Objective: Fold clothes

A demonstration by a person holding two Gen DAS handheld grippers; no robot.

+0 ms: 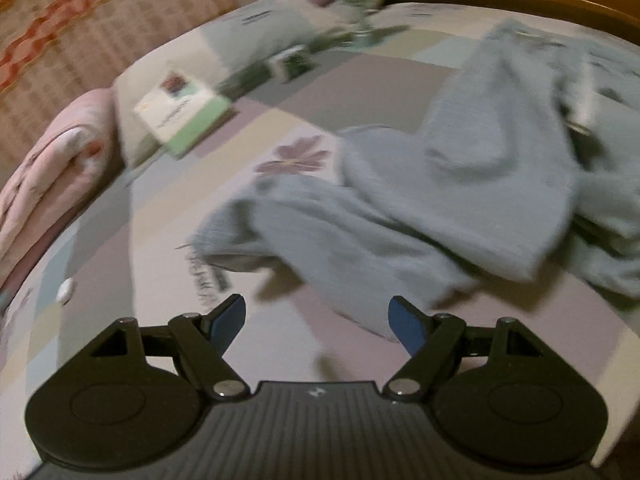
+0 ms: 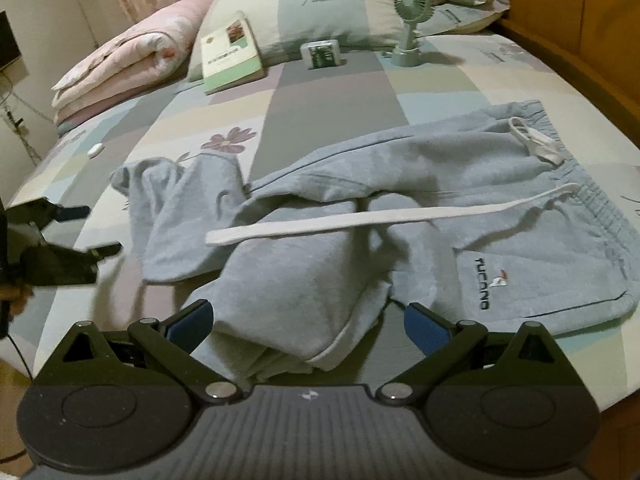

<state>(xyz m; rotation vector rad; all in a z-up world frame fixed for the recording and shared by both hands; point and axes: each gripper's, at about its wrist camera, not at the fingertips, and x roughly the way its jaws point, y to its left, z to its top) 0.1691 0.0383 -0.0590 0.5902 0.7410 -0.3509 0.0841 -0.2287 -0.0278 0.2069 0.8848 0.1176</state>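
A pair of grey sweatpants (image 2: pixel 420 208) lies crumpled on the patchwork bedsheet (image 2: pixel 328 92), waistband at 2 o'clock, legs bunched toward 9 o'clock. Soft, limp fleece is judged; a leg cuff would be best pinched. The left gripper (image 1: pixel 317 322) is spread empty; the right gripper (image 2: pixel 306 326) is spread around a fold, unpressed.

Both cameras ride low behind their own fingers, tilted down across the bed (image 2: pixel 328 92) toward the pillow (image 2: pixel 328 4) at twelve o'clock. The left wrist view sits near the grey sweatpants (image 1: pixel 460 200), which spread from centre to three o'clock, blurred. The right wrist view looks from closer to the foot, sharing the pants (image 2: pixel 400 208), book (image 2: pixel 230 52) and fan (image 2: pixel 408 20), with the left gripper (image 2: pixel 86 232) at nine o'clock.
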